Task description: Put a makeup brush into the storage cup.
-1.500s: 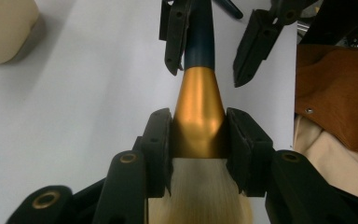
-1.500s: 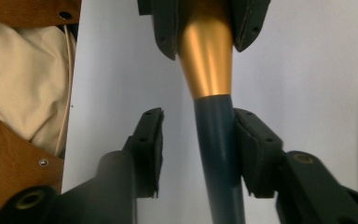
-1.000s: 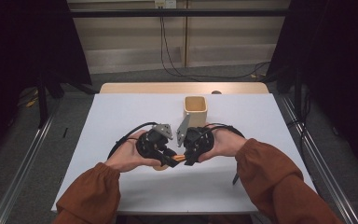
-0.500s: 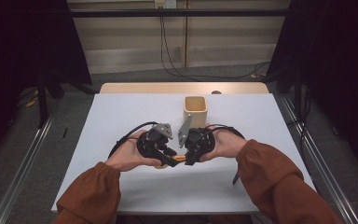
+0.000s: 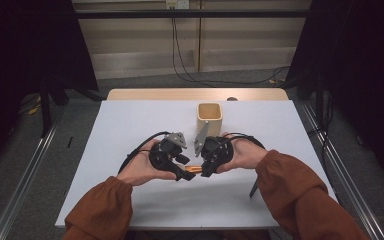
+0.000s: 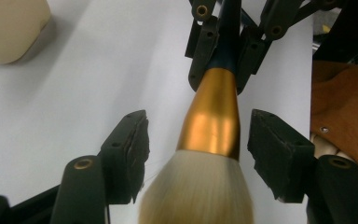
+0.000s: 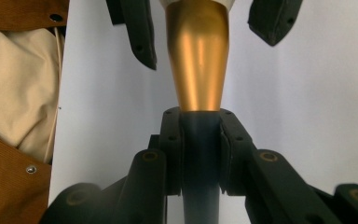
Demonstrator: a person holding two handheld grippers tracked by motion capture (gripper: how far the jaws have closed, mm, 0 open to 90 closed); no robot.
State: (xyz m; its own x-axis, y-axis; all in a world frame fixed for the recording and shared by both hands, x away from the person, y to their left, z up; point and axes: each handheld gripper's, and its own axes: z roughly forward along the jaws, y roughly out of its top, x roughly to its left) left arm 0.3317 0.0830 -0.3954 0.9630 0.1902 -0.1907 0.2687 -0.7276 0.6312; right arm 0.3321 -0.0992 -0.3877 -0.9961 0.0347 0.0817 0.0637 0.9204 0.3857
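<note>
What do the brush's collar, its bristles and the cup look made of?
Collar: polished gold-toned metal, by its bright streaked reflections. Bristles: soft pale fibre, fine and fluffy; synthetic or natural hair cannot be told. Cup: matte beige, possibly wood or plastic; no grain or gloss settles it.

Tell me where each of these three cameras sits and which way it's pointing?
High view: above the person's side, looking forward and down on the table; forearms, hands and both grippers show.
Left gripper view: rides the left gripper, looking along its open jaws, which have just been opening around the brush.
Right gripper view: rides the right gripper, its jaws shut on the brush handle; a sleeve shows.
Shared: both gripper views show the brush and the opposite gripper.
</note>
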